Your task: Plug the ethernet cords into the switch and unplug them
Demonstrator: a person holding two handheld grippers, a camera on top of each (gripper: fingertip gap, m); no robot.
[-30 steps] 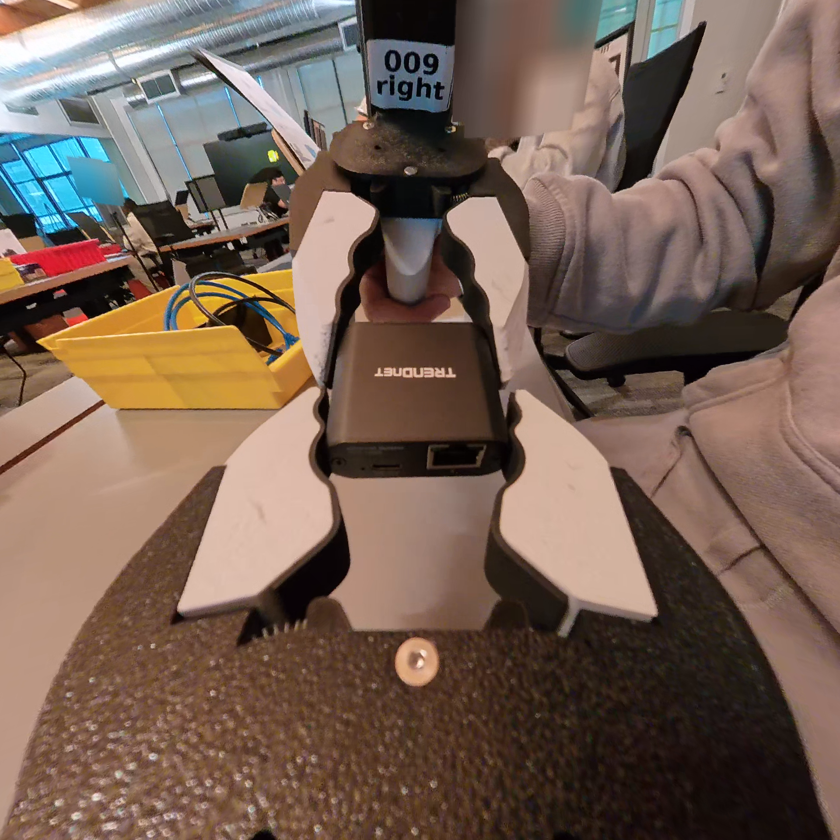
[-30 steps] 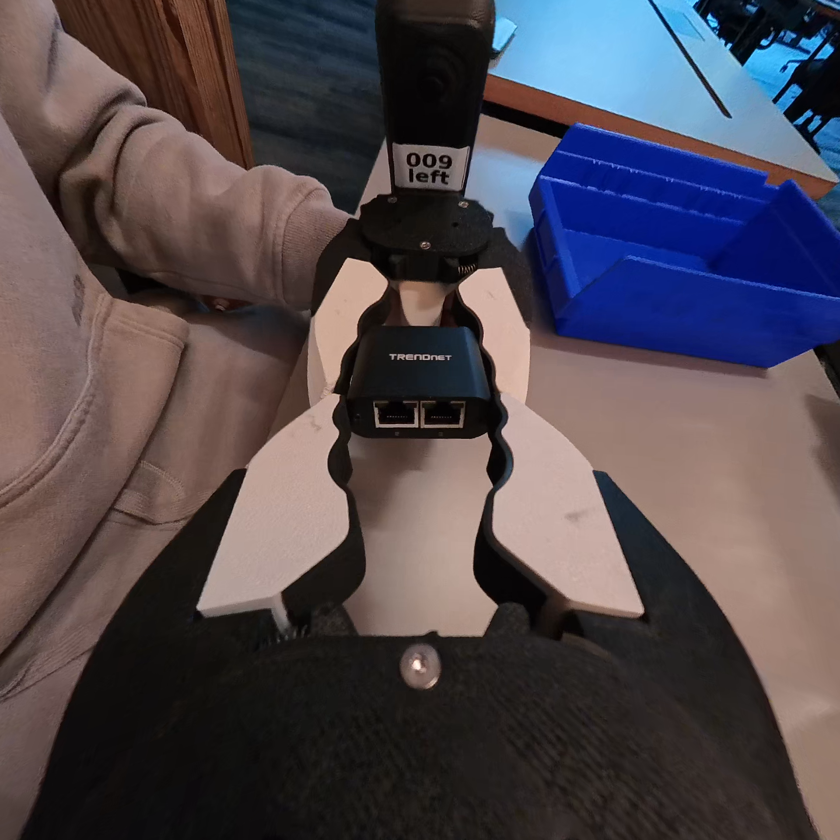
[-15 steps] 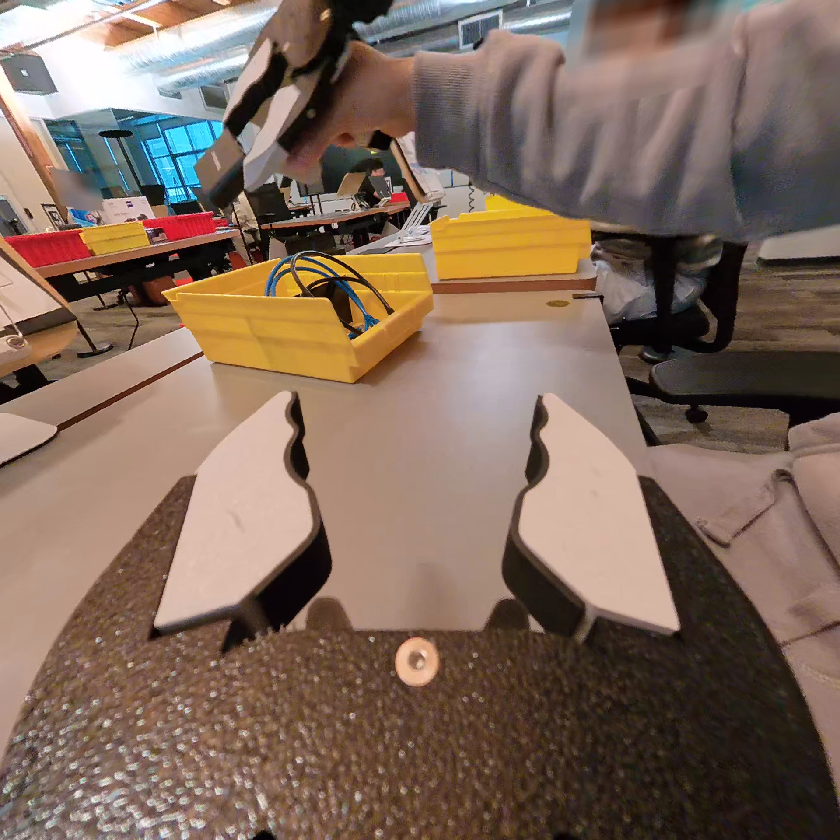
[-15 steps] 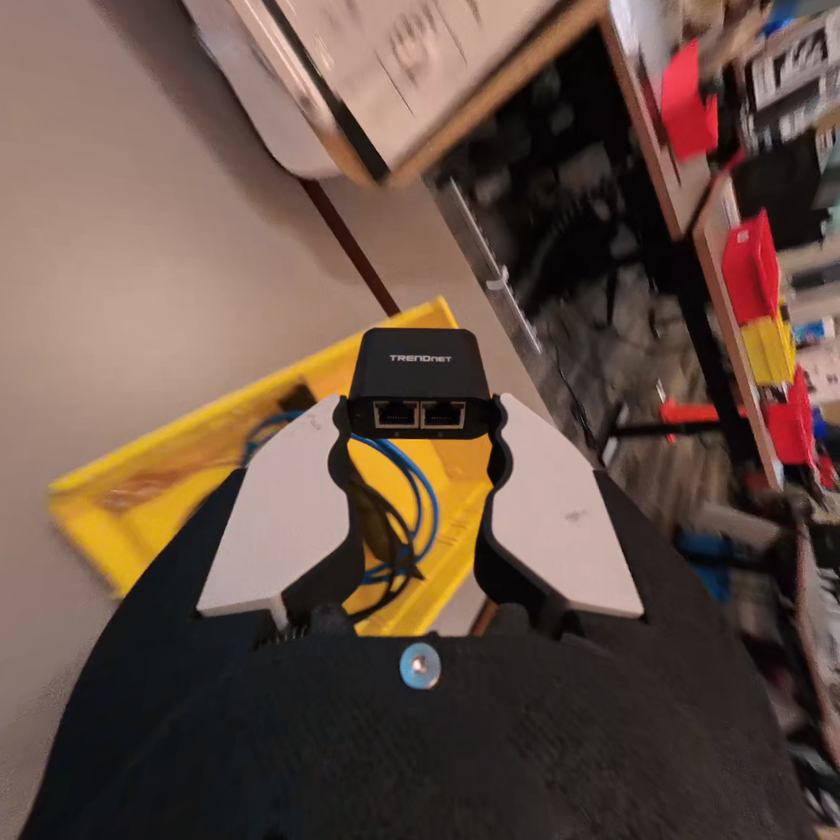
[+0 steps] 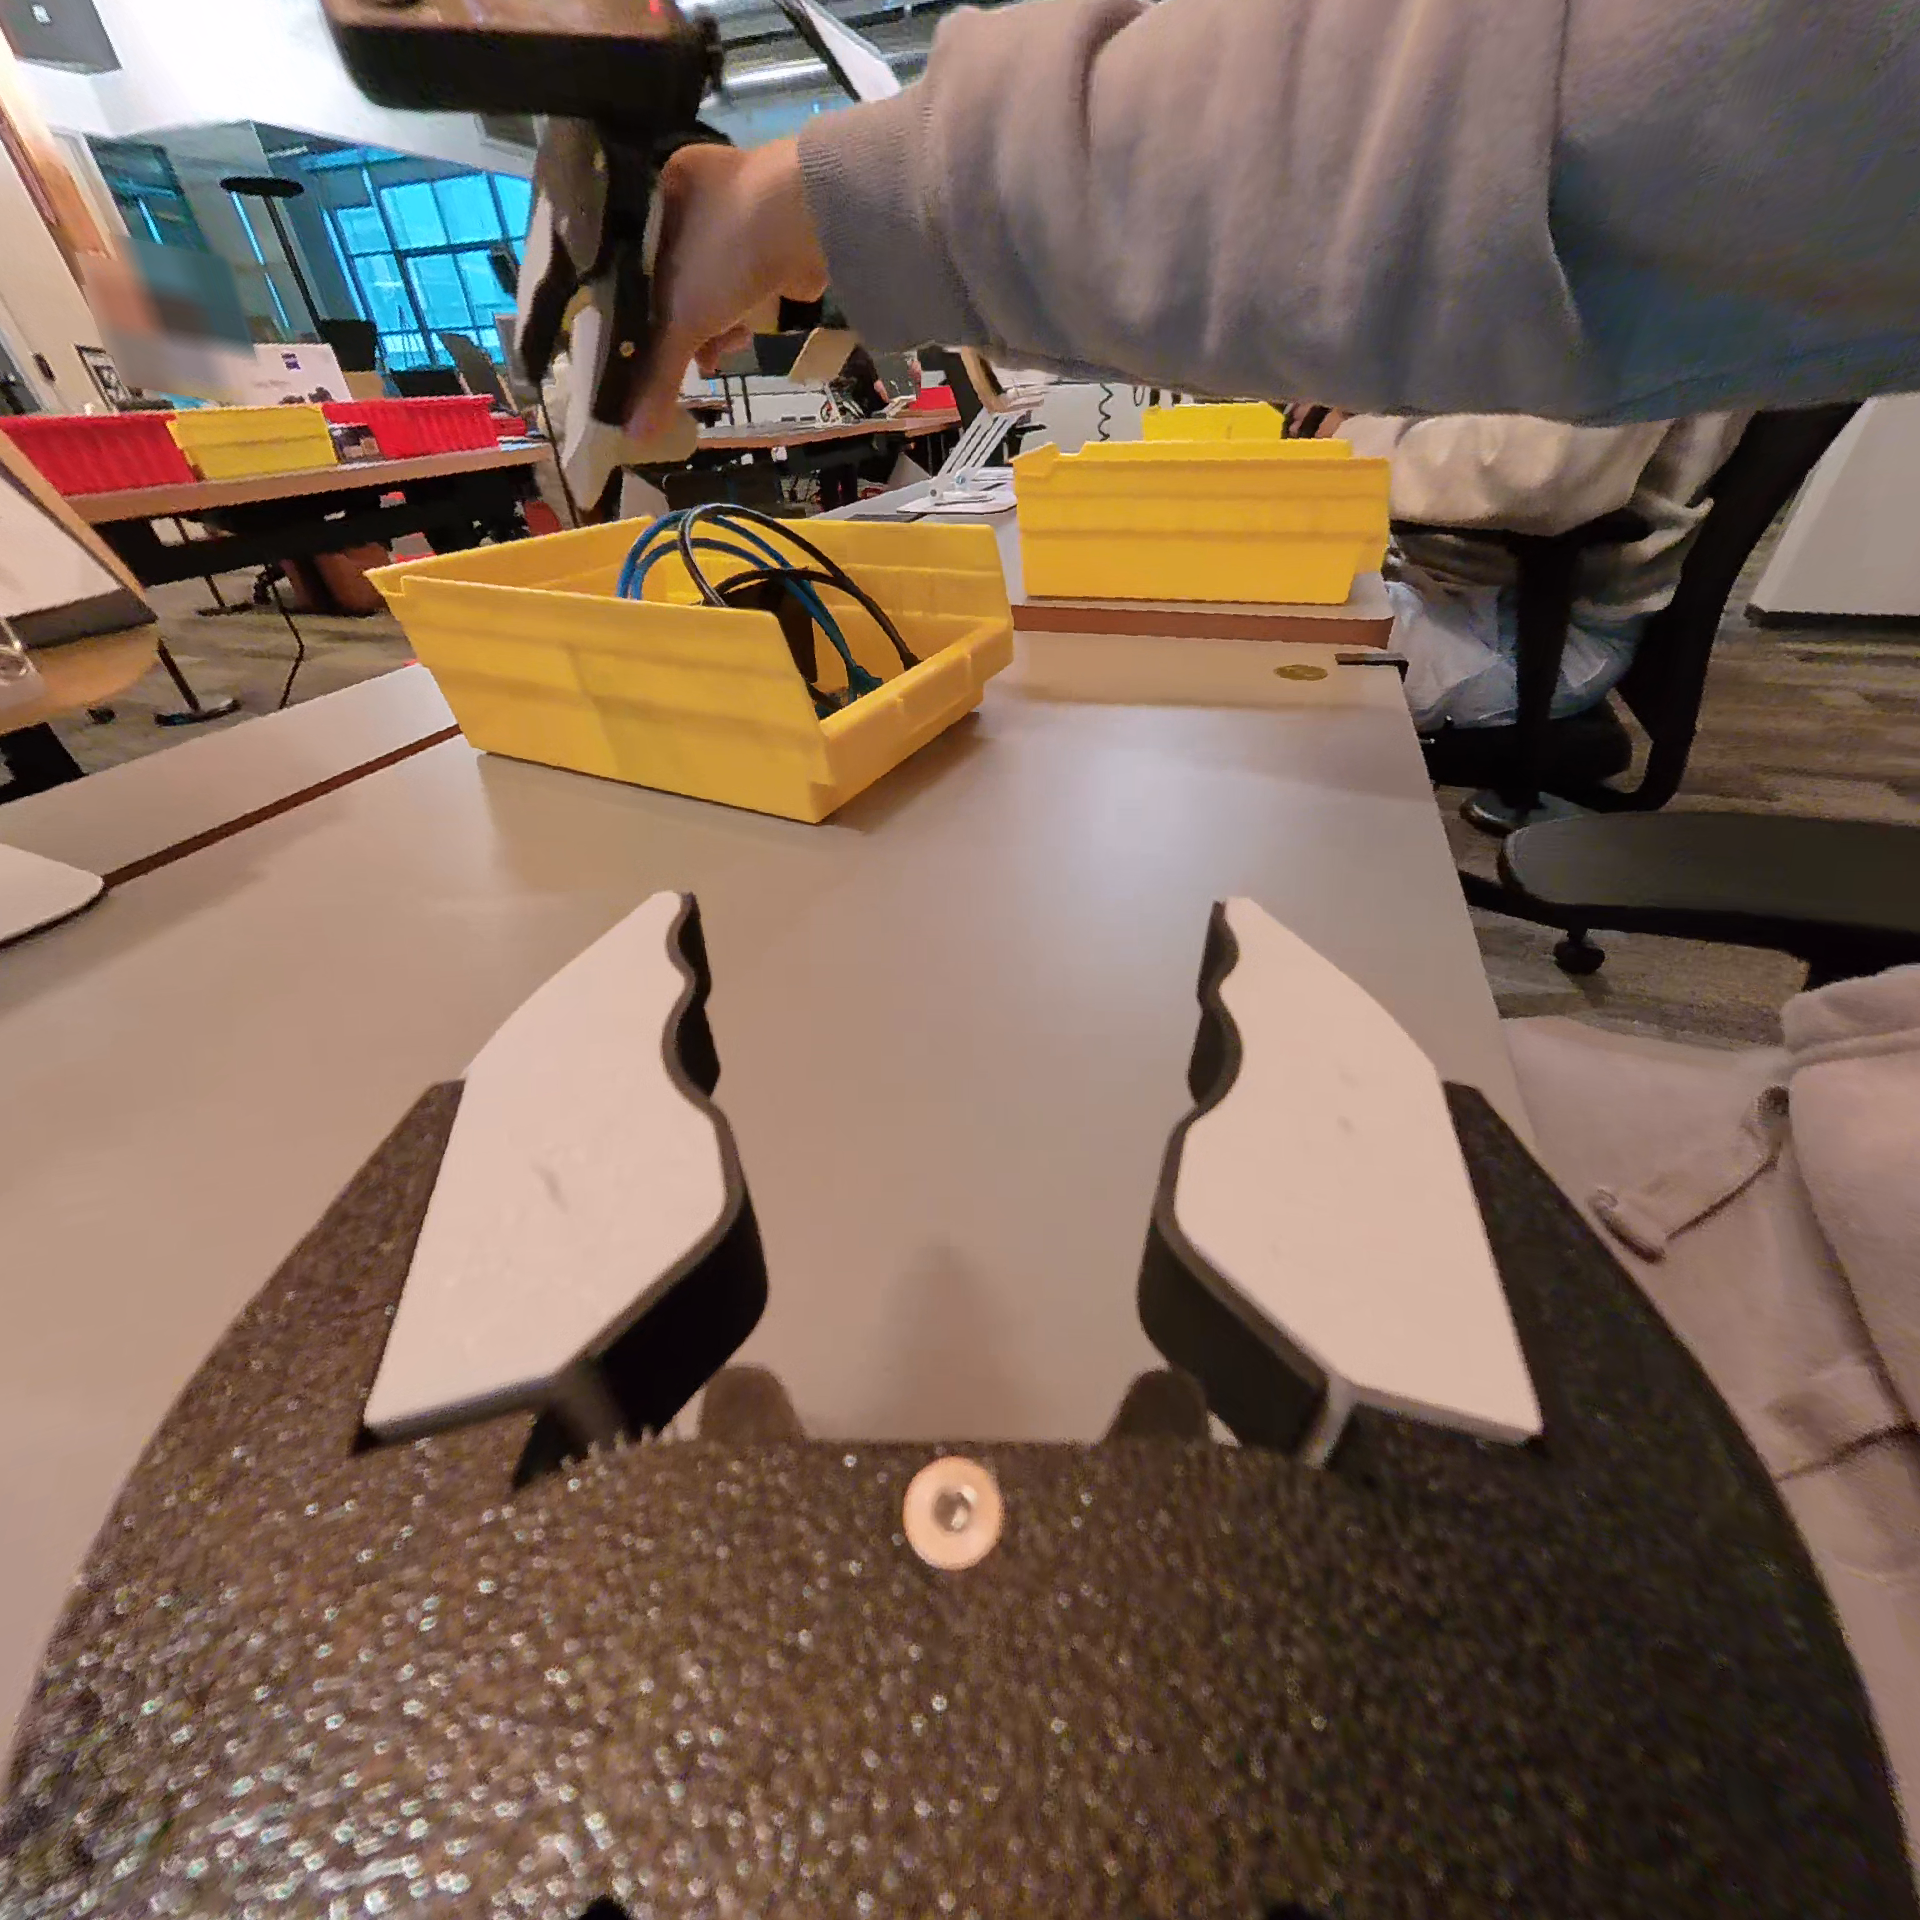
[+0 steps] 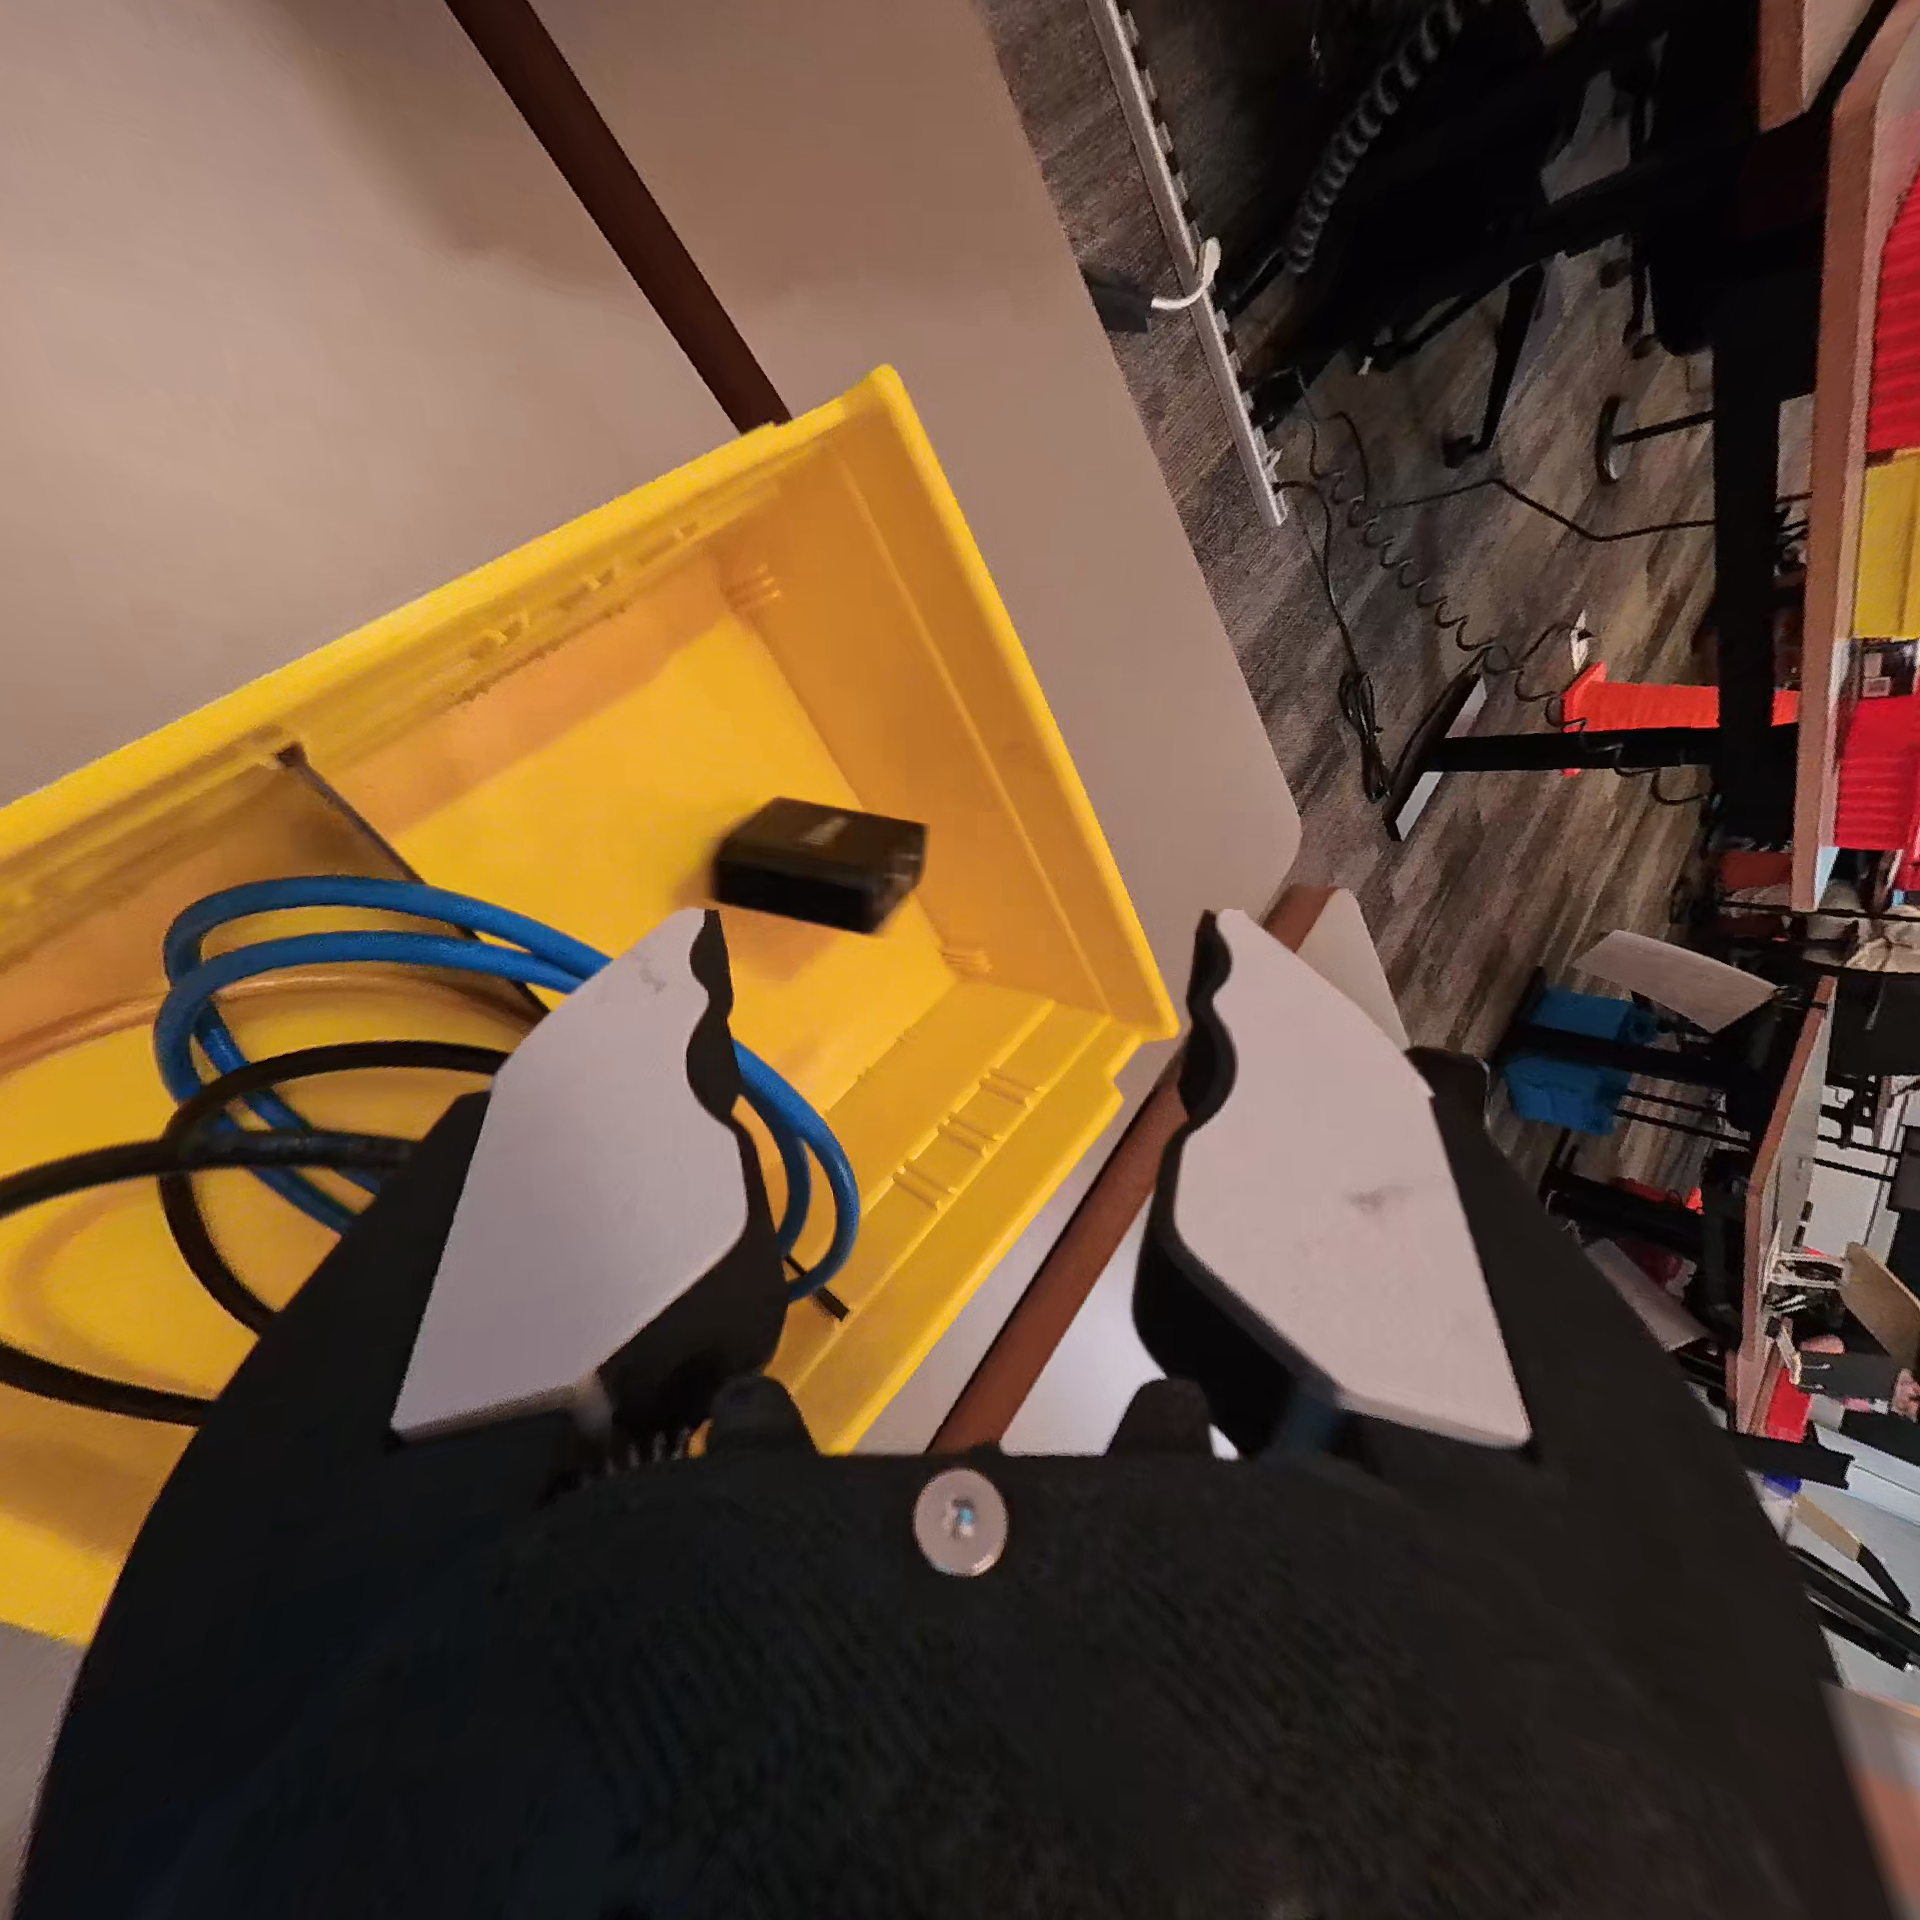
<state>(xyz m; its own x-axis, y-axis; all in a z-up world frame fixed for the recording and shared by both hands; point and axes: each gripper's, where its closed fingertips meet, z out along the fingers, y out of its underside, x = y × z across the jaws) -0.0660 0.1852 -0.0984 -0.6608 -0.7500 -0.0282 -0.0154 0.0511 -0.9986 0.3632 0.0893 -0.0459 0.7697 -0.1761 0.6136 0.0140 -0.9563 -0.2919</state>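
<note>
Over bin [image 6: 997, 665]: right gripper [image 6: 956, 935], fingers spread, gripping nothing
Switch [image 6: 821, 864]: inside bin, beyond the cords
Cords [image 6: 343, 935]: blue and black, coiled inside bin
Left gripper [image 5: 951, 914]: spread, nothing between, near bin, above table [image 5: 1143, 810]

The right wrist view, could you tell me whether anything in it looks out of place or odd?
Yes: the black switch is blurred and tilted inside the yellow bin, apparently mid-drop, with no cord plugged in. The right gripper is open and empty above it. The blue cord and black cord lie coiled alongside.
</note>
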